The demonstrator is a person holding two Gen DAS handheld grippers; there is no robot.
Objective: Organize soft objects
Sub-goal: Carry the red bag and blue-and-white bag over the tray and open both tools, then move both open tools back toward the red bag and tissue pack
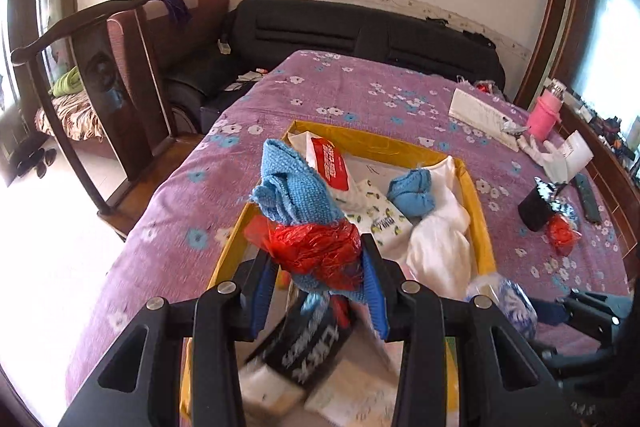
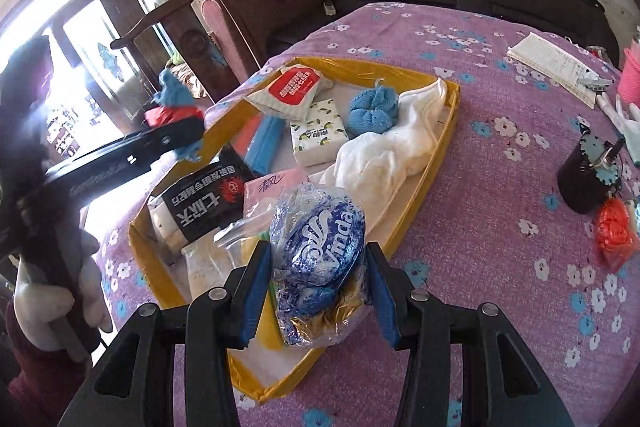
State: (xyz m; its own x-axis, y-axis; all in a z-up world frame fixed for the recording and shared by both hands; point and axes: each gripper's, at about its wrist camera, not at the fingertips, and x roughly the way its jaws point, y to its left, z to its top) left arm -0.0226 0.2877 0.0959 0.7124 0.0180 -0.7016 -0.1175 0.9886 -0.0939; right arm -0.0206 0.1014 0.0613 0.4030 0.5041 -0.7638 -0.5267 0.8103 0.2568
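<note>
While both loads hang over the yellow box (image 2: 440, 131) | left gripper (image 1: 320, 263) clamped on blue cloth bundle (image 1: 296, 195); right gripper (image 2: 316, 291) squeezing Vinda tissue pack (image 2: 320, 239) | next, I reckon: lower, release inside

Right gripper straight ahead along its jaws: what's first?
Likely the white cloth in the yellow tray, beyond the blue tissue pack that the right gripper holds; depth unclear.
</note>
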